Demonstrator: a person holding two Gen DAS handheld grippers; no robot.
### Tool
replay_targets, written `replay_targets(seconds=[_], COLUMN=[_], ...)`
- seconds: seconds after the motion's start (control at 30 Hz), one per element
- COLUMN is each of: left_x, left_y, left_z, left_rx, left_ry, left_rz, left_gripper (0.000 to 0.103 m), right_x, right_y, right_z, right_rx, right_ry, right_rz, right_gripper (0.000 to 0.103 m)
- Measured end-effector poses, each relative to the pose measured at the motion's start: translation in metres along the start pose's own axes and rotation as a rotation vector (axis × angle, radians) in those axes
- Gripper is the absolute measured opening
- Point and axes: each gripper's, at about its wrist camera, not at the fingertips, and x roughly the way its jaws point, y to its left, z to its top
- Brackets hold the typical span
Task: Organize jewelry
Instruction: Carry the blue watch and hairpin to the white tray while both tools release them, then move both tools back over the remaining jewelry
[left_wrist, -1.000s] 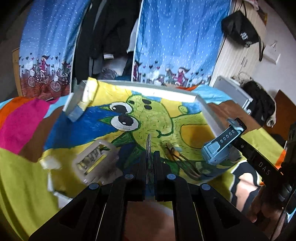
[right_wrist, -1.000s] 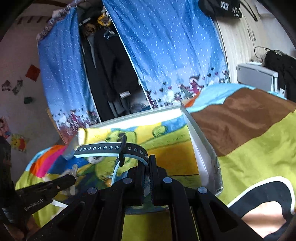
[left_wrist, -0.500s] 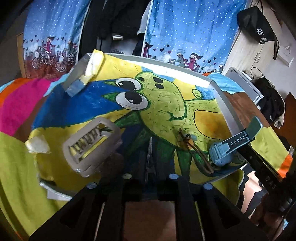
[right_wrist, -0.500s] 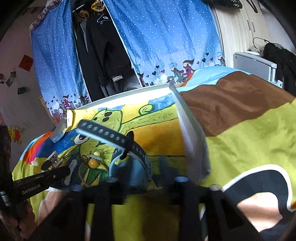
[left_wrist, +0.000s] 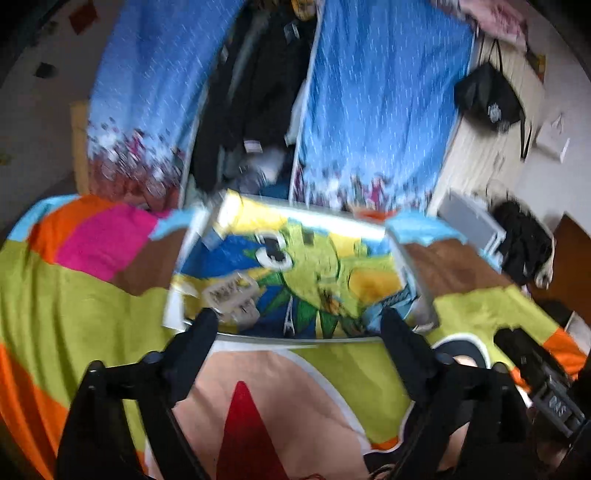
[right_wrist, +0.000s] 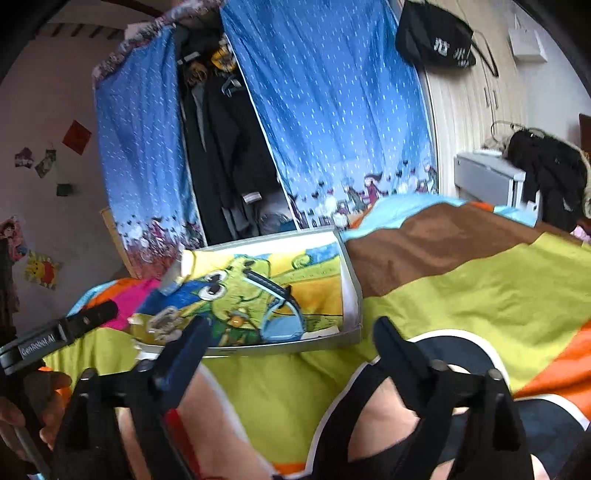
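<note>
A shallow tray (left_wrist: 306, 216) with a green cartoon lining lies on the bed. In it rest a beige hair clip (left_wrist: 231, 295), a thin silver piece (left_wrist: 289, 320), a brown cord with a bead (left_wrist: 330, 300) and a blue watch (left_wrist: 397, 302). My left gripper (left_wrist: 299, 325) is open and empty, just short of the tray's near rim. In the right wrist view the tray (right_wrist: 295, 345) holds the blue watch (right_wrist: 280, 325), its dark strap arching up, the bead cord (right_wrist: 236, 319) and the hair clip (right_wrist: 162, 323). My right gripper (right_wrist: 291, 332) is open and empty before the tray.
A multicoloured blanket (right_wrist: 480, 295) covers the bed around the tray. Blue curtains (right_wrist: 332, 110) and hanging dark clothes (right_wrist: 229, 147) stand behind. The left gripper's body (right_wrist: 66, 332) and a hand (right_wrist: 48, 406) show at the left of the right wrist view. A grey box (right_wrist: 487, 177) sits at the right.
Both grippers went from shut to open and drew back from the tray. The watch left my right gripper and the thin silver piece left my left; both now lie in the tray.
</note>
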Motion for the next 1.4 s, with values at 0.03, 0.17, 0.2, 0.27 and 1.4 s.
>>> replay_targets(seconds=[0.03, 0.17, 0.2, 0.27, 1.4], left_x=[-0.014, -0.067, -0.079, -0.102, -0.261], left_y=[-0.002, -0.012, -0.015, -0.018, 0.021], left_z=[0.0, -0.004, -0.006, -0.01, -0.159], left_rx=[-0.001, 0.052, 0.065, 0.089, 0.097], left_ry=[-0.036, -0.111, -0.13, -0.167, -0.176], left_rz=[0.003, 0.018, 0.019, 0.024, 0.081], left_gripper=[0.087, 0.088, 0.088, 0.088, 0.101], right_x=[-0.01, -0.053, -0.066, -0.086, -0.22], right_y=[0.003, 0.017, 0.023, 0.033, 0.105], right_z=[0.001, -0.001, -0.003, -0.006, -0.13], right_rx=[-0.002, -0.014, -0.021, -0.043, -0.213], right_ry=[-0.013, -0.058, -0.07, -0.087, -0.035], right_rz=[0.009, 0.028, 0.037, 0.041, -0.115], right_gripper=[0.097, 0.103, 0.103, 0.103, 0.103])
